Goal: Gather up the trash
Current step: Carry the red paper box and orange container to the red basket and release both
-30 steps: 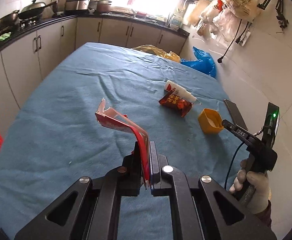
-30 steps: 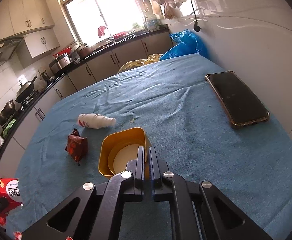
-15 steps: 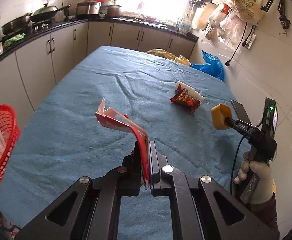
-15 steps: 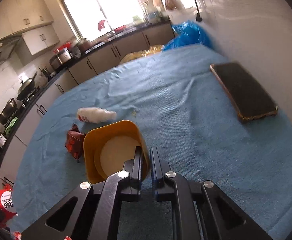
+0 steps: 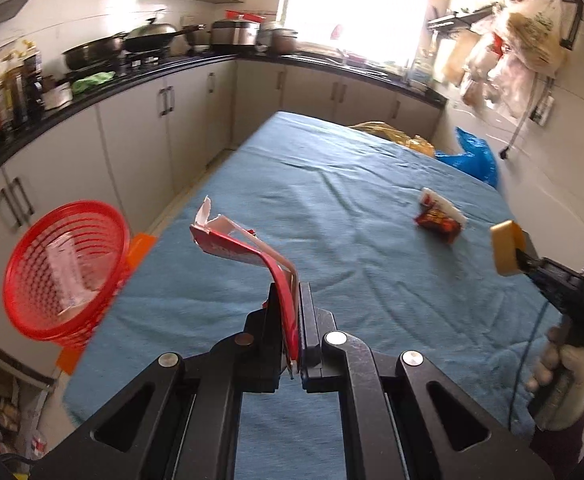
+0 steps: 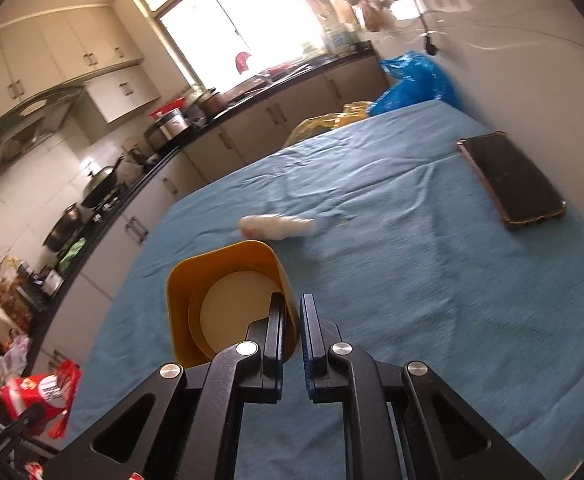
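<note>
Clamping a torn red carton at frame centre, the left gripper hangs above the blue cloth, a red basket at left. Lower centre, the right gripper pinches a yellow cup's wall.

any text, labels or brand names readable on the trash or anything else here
None can be read.
Red and white wrapper held in the left tongs: white print, too blurred to read.
Red snack packet on the table: yellow print, illegible.
White bottle: red label, motion-blurred.
Yellow cup in the right tongs: no text shows.
</note>
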Demonstrator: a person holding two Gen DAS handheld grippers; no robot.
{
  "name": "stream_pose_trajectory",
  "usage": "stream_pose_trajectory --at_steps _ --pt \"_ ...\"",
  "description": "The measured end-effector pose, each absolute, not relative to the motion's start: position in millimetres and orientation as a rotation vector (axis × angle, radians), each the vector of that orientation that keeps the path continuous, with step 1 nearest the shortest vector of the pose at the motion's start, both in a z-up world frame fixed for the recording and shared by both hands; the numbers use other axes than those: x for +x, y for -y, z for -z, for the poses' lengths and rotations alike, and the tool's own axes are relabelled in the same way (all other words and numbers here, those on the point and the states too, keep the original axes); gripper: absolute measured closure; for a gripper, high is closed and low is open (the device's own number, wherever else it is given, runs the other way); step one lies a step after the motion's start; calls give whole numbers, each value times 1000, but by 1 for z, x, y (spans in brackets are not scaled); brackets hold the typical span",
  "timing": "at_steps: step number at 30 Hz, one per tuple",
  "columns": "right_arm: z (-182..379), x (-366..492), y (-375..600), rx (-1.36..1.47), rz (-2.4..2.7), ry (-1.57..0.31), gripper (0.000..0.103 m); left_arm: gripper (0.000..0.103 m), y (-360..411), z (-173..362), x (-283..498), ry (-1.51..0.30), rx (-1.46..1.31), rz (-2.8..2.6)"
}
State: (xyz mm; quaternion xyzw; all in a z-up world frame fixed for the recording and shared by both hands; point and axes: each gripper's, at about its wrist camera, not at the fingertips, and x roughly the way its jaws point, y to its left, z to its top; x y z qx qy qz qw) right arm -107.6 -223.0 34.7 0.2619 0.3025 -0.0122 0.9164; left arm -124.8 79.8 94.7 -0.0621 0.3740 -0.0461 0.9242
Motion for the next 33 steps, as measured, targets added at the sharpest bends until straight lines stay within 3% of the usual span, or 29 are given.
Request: stream_pose_trajectory --at_steps 33 --pt "-70 -77 -38 271 -460 -731 94 97 -233 -110 -159 -694 -248 -82"
